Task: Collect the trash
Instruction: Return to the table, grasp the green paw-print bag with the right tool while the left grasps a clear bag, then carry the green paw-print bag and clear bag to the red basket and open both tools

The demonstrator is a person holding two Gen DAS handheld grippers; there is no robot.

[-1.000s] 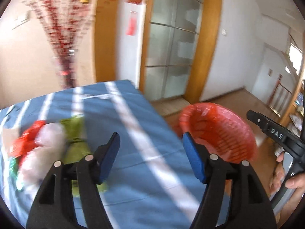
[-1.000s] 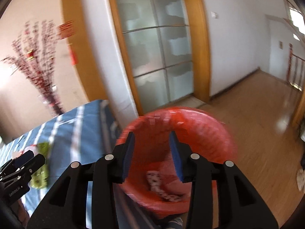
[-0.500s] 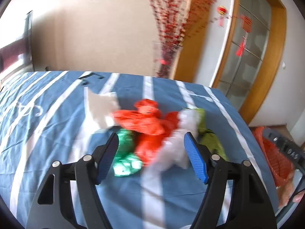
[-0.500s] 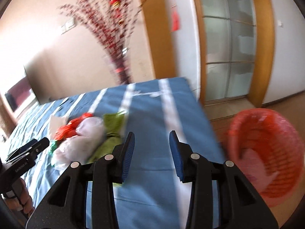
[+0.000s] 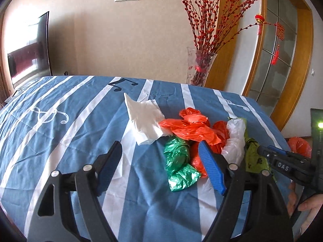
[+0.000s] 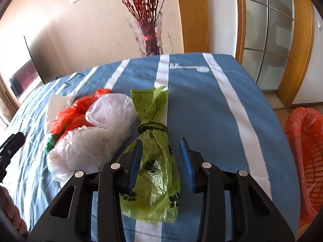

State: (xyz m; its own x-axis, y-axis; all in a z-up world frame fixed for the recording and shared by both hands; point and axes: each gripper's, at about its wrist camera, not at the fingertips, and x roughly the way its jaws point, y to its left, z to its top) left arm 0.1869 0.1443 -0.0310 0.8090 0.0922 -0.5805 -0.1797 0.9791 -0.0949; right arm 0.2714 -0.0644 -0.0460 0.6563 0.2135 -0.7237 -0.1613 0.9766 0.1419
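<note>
A heap of trash lies on the blue striped tablecloth (image 5: 60,121): a white paper (image 5: 144,119), orange bags (image 5: 191,127), a shiny green bag (image 5: 178,165), a clear bag (image 6: 101,135) and an olive-green knotted bag (image 6: 155,157). My left gripper (image 5: 161,161) is open and empty, just short of the shiny green bag. My right gripper (image 6: 160,157) is open with its jaws on either side of the olive-green bag, not closed on it. The red basket (image 6: 304,161) lined with an orange bag stands beyond the table's right edge.
A glass vase (image 5: 198,68) with red branches stands behind the table's far edge. A TV (image 5: 28,48) stands at the far left. Glass doors with wooden frames (image 6: 268,30) are at the right. The right gripper shows at the right of the left wrist view (image 5: 282,161).
Both grippers have swung left from the red basket to the trash heap. The right gripper has come down around the olive-green bag. The left gripper now faces the shiny green bag.
</note>
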